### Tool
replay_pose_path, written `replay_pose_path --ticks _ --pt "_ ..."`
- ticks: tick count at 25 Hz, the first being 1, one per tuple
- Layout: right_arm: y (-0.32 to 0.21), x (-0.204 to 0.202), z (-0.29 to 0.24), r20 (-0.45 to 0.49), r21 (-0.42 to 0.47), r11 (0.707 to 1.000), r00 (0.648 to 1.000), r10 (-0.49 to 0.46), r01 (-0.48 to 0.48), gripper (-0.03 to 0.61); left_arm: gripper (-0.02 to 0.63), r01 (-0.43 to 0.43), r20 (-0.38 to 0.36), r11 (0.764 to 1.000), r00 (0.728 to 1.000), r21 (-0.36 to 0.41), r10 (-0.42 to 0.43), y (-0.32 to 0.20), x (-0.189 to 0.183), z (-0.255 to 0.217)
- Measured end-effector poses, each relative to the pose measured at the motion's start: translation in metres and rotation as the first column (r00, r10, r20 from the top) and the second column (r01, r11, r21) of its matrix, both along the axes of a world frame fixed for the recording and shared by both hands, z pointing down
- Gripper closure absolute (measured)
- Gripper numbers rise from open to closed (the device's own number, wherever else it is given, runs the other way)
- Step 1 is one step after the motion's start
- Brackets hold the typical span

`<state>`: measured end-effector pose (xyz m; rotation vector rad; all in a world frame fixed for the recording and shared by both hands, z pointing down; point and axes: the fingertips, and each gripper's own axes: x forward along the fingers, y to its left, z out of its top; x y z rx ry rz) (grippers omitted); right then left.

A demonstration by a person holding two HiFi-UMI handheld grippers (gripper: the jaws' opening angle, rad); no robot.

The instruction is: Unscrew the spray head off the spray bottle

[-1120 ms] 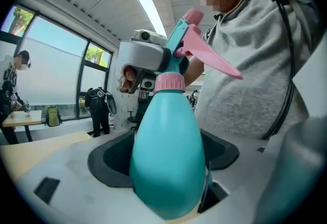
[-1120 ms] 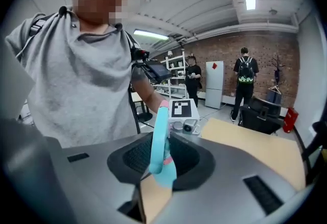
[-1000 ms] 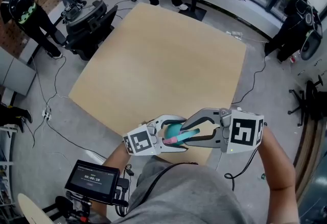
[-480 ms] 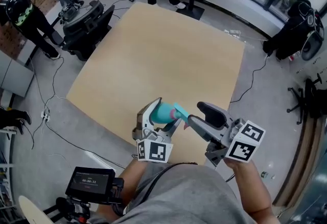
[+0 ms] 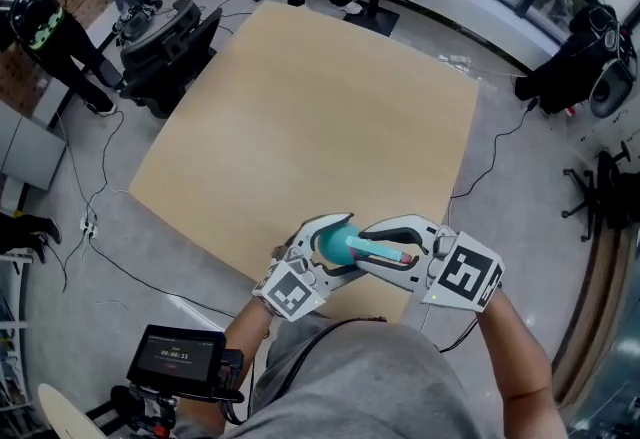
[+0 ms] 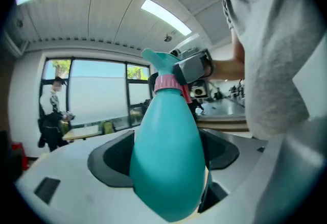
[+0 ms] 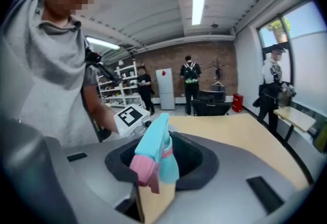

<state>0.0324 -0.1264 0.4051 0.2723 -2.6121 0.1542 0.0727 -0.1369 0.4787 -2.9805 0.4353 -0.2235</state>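
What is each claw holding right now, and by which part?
Left claw grips the teal spray bottle by its body. Right claw is closing around the spray head, which sits between its jaws; no firm grip yet.

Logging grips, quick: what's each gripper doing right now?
Left gripper: shut on the teal plastic spray bottle.
Right gripper: jaws closing around the teal-and-pink spray head, not yet clamped.

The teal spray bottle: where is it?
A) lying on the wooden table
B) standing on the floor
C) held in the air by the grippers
C: the left gripper clasps the spray bottle clear of the table, while the right gripper is closing its jaws around the spray head.
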Motion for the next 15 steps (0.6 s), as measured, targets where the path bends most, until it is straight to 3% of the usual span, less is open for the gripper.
replay_pose_path --ticks 3,6,8,9,11,15 --pt "0.029 -0.003 0.011 -0.125 -0.005 0.973 0.965 -0.23 0.231 0.448 0.229 -0.235 0.022 0.971 0.971 -0.048 0.236 0.032 0.003 0.015" --pt "0.057 -0.004 0.021 -0.188 -0.063 0.905 0.886 -0.425 0.421 0.448 0.228 -0.435 0.161 0.898 0.884 -0.063 0.44 0.068 0.004 0.042" --pt "0.069 -0.004 0.022 -0.195 -0.11 0.86 0.837 -0.51 0.498 0.448 0.227 -0.516 0.234 0.854 0.824 -0.068 0.516 0.085 0.005 0.054" --pt "0.071 -0.004 0.022 -0.199 -0.127 0.843 0.82 -0.537 0.522 0.448 0.229 -0.536 0.243 0.842 0.809 -0.068 0.535 0.089 0.007 0.055" --pt "0.07 -0.003 0.021 -0.218 -0.142 0.828 0.799 -0.561 0.543 0.448 0.229 -0.538 0.231 0.841 0.812 -0.058 0.535 0.09 0.012 0.054" --pt "0.058 0.0 0.017 -0.272 -0.119 0.843 0.8 -0.535 0.524 0.448 0.229 -0.44 0.192 0.897 0.878 -0.032 0.438 0.074 0.017 0.063"
